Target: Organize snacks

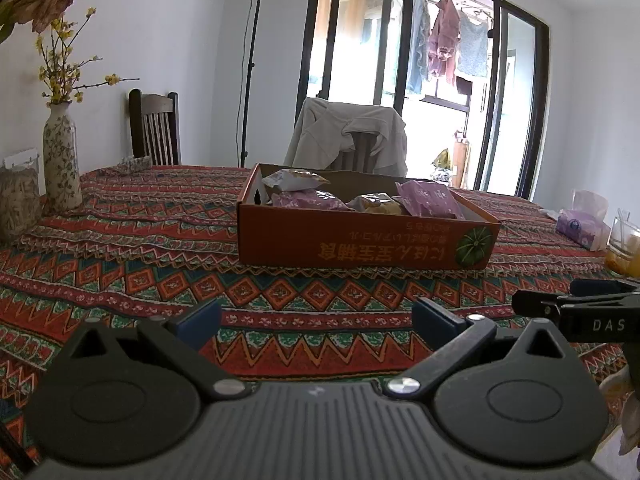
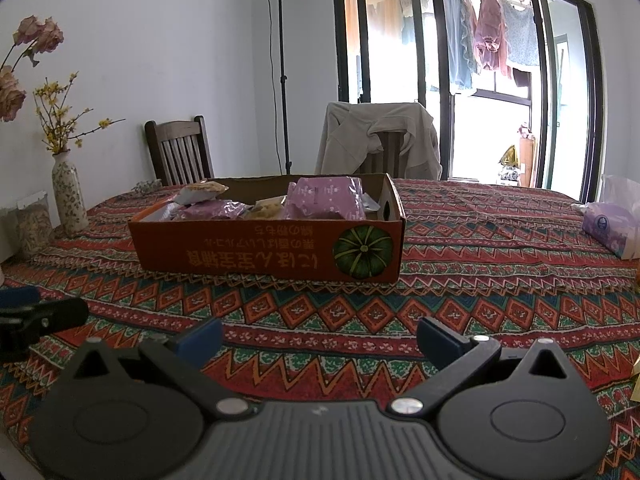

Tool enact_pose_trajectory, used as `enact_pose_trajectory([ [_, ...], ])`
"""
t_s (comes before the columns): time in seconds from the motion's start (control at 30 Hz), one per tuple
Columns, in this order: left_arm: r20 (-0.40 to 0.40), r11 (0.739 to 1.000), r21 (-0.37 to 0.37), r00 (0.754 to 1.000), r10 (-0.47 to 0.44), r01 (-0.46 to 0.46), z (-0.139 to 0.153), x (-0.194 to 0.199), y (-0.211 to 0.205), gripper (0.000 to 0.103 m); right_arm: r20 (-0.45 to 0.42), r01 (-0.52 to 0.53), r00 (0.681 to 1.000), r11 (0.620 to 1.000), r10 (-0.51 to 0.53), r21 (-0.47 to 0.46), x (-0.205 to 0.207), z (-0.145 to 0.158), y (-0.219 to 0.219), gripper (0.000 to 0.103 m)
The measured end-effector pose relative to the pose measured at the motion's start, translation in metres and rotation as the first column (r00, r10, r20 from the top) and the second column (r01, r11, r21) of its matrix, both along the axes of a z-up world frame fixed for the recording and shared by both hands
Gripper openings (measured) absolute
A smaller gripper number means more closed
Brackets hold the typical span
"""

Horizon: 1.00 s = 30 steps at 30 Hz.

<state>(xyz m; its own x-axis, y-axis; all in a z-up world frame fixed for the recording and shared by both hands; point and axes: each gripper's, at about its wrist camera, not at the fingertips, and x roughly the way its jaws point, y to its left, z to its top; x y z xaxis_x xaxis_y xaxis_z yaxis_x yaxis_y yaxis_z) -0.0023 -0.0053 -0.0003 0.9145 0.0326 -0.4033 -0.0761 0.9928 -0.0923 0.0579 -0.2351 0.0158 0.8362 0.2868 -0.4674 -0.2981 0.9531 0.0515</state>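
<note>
An orange cardboard box [image 1: 360, 242] with a green pumpkin print stands on the patterned tablecloth [image 1: 160, 280]; it also shows in the right wrist view [image 2: 264, 250]. Several snack packets lie inside it, purple ones [image 1: 428, 200] [image 2: 326, 198] and pale ones [image 1: 294, 179] [image 2: 202, 191]. My left gripper [image 1: 316, 322] is open and empty, low over the cloth, short of the box. My right gripper [image 2: 320, 338] is open and empty, also short of the box. The right gripper's side shows at the right edge of the left wrist view [image 1: 580, 312].
A floral vase [image 1: 60, 160] with yellow twigs and a jar [image 1: 18, 204] stand at the left. A purple tissue pack [image 1: 582, 226] [image 2: 612, 226] and a glass [image 1: 624, 236] sit at the right. Two chairs [image 1: 154, 130], one draped with a jacket [image 1: 348, 136], stand behind the table.
</note>
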Motion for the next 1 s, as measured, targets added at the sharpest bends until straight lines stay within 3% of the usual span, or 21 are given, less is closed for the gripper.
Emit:
enact_pose_trajectory([
  [1.0,0.003,1.0,-0.001,1.0,-0.004,0.004,-0.0024,-0.0017,-0.0006,0.103,-0.005,-0.003,1.0,1.0,0.003,-0.003,0.0002,-0.0009,0.0014,0.103],
])
